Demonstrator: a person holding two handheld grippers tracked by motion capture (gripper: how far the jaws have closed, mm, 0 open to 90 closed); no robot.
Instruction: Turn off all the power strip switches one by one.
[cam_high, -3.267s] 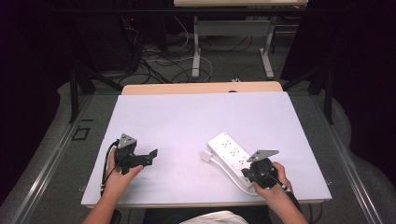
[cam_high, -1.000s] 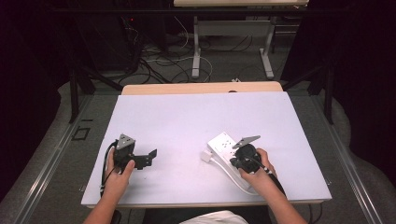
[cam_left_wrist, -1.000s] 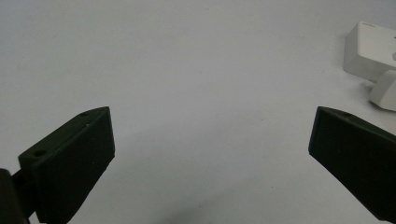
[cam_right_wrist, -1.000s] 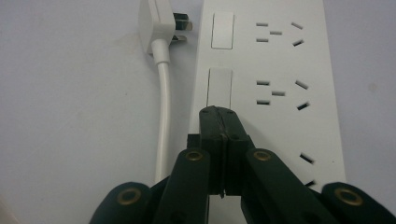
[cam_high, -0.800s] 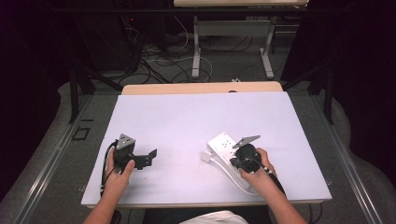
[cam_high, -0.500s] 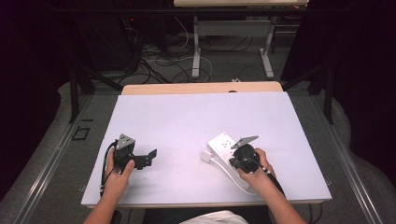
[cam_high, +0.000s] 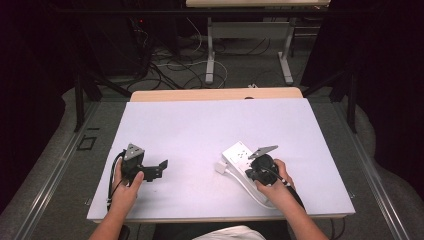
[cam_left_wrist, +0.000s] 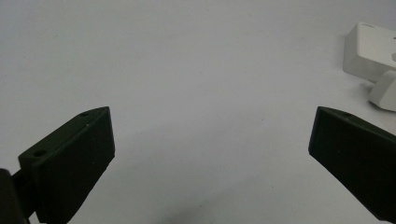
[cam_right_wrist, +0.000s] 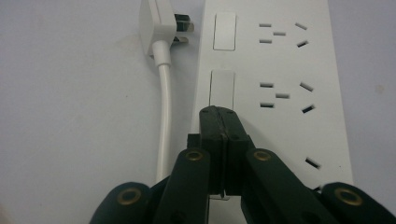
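Observation:
A white power strip (cam_high: 239, 155) (cam_right_wrist: 275, 70) lies at the front right of the table, its white plug (cam_high: 220, 167) (cam_right_wrist: 159, 23) and cable (cam_right_wrist: 163, 116) beside it. My right gripper (cam_high: 251, 170) (cam_right_wrist: 220, 114) is shut, its joined tips resting on the strip's near rocker switch (cam_right_wrist: 221, 88). Nothing is held between its jaws. My left gripper (cam_high: 160, 167) (cam_left_wrist: 210, 140) rests at the front left, jaws wide open over bare table. An end of the strip (cam_left_wrist: 373, 49) shows at the far right in the left gripper view.
The white table top (cam_high: 200, 130) has open room in its middle and back. A wooden table edge (cam_high: 215, 94) lies behind it. Beyond are table legs and cables on the floor (cam_high: 170, 60).
Since 3.3 s ago my right gripper has moved left and forward onto the power strip's switches. Over the last second both grippers have stayed nearly still.

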